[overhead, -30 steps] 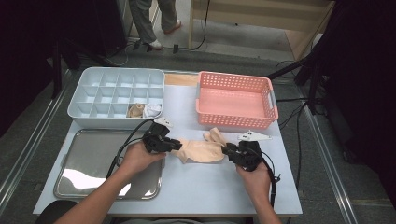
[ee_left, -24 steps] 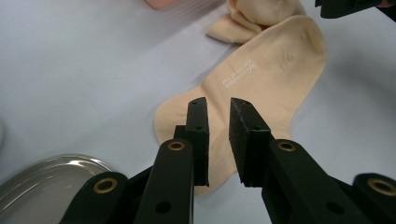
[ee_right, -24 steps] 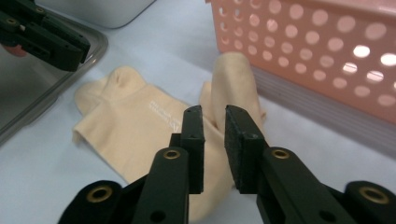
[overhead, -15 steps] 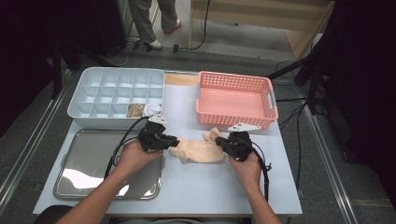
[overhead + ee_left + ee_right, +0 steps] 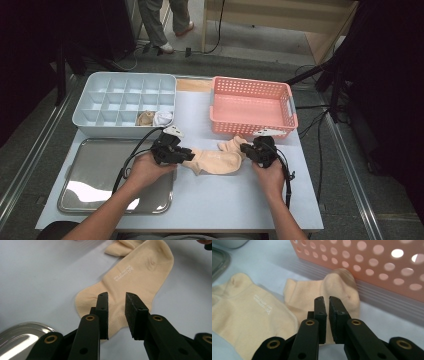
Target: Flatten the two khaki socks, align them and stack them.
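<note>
Two beige cotton socks (image 5: 217, 161) lie partly overlapped near the middle of the pale blue table (image 5: 210, 200), just in front of the pink perforated plastic basket (image 5: 252, 107). Your left gripper (image 5: 116, 315), jaws partly apart and just opening, straddles the toe of the nearer sock without pinching it. Your right gripper (image 5: 326, 320) has its jaws nearly together over the farther sock's (image 5: 322, 293) cuff; whether they pinch fabric, I cannot tell. Pinch one layer only and lift gently. The basket wall sits just beyond your right gripper, the steel tray (image 5: 95, 175) just left of your left one; open table lies toward the front edge.
</note>
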A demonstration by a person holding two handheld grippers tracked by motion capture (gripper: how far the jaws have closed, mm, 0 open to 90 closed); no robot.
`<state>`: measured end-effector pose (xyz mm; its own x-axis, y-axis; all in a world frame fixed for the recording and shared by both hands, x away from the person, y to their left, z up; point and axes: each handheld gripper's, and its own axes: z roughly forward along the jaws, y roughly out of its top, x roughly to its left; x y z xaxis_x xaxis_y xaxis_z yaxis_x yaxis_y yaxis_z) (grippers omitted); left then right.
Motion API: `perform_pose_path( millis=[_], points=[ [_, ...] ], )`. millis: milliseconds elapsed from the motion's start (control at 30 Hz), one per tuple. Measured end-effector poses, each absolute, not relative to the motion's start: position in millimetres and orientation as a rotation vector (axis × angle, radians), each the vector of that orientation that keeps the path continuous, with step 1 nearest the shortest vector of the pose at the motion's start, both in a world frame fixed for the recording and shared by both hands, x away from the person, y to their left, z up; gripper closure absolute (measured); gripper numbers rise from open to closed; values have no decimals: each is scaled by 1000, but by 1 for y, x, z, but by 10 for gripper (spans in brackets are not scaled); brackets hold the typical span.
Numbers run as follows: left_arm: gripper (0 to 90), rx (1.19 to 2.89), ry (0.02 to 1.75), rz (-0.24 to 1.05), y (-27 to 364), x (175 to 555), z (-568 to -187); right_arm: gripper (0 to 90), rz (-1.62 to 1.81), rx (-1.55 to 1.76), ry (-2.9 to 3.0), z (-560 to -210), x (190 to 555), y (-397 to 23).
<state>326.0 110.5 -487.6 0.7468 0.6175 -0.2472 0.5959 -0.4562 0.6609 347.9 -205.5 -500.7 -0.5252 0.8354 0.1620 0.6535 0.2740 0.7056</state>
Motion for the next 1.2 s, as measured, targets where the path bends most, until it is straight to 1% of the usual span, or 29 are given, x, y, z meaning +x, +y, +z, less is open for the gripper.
perform_pose_path(
  millis=[67,233,267,300,433,633,733,833,967,1033,1067,1167,1200],
  points=[
    [731,2173,909,32,110,326,-488,814,1116,1374,2298,-498,347,-204],
    [716,2175,907,37,111,327,-487,805,1145,1353,2294,-496,347,-195],
    [711,2174,907,38,111,327,-487,789,1136,1361,2308,-496,348,-192],
    [709,2171,906,31,111,327,-487,767,1133,1356,2319,-495,349,-190],
    [698,2141,913,-8,107,327,-489,743,1142,1306,2325,-495,347,-175],
    [672,2170,874,-27,95,321,-494,702,1095,1303,2334,-503,351,-162],
    [669,2194,869,-42,90,320,-497,652,1064,1313,2334,-510,353,-159],
    [661,2219,878,-49,87,320,-502,644,1049,1306,2334,-512,353,-159],
    [629,2253,874,-52,83,319,-508,589,1059,1316,2337,-514,354,-159],
    [653,2272,863,-41,83,319,-509,596,1050,1282,2336,-516,353,-158],
    [663,2273,862,-37,83,319,-509,619,1034,1254,2331,-517,352,-157],
    [680,2268,869,-45,84,320,-510,694,989,1181,2312,-519,349,-155],
    [682,2271,862,-41,84,320,-510,751,996,1197,2299,-520,349,-156]
  ],
)
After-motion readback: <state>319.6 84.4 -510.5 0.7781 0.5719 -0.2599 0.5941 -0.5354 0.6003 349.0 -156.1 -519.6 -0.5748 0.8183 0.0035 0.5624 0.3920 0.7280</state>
